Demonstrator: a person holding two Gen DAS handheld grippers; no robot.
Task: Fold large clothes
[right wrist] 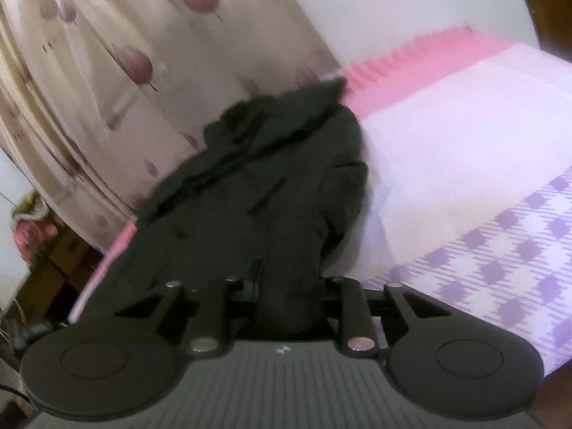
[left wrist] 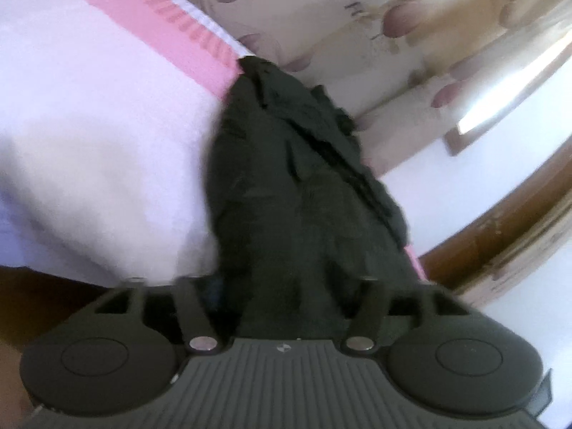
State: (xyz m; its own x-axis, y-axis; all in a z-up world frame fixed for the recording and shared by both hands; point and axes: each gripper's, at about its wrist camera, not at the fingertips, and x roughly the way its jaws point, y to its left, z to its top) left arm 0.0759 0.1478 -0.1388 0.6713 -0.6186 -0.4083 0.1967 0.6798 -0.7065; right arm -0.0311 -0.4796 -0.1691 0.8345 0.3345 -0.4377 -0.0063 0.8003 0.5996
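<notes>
In the left wrist view our left gripper (left wrist: 286,286) is clenched on the black garment (left wrist: 286,178): the cloth runs straight down between the two linkage arms and bunches where the fingers meet, hiding the fingertips themselves. From there the garment rises away from us in a crumpled ridge, with a ruffled edge along its right side, and its far end lies at the pink band (left wrist: 171,32) of the bed sheet (left wrist: 89,125). The pale part of the sheet fills the left side of this view. Beyond the garment hangs a cream curtain (left wrist: 357,18) printed with mauve leaves, and a brown wooden edge (left wrist: 500,232) curves through the lower right.

In the right wrist view our right gripper (right wrist: 286,296) likewise grips the garment (right wrist: 257,178), a thick fold of black cloth pinched between the arms and covering the fingers. The garment spreads up and to the left from the grip, lying along the bed's edge, its top reaching the pink band (right wrist: 411,71). To its right lies the pale sheet (right wrist: 464,136), and nearer us a lilac checked cloth (right wrist: 500,268). The curtain (right wrist: 89,71) fills the left. Both views are blurred.
</notes>
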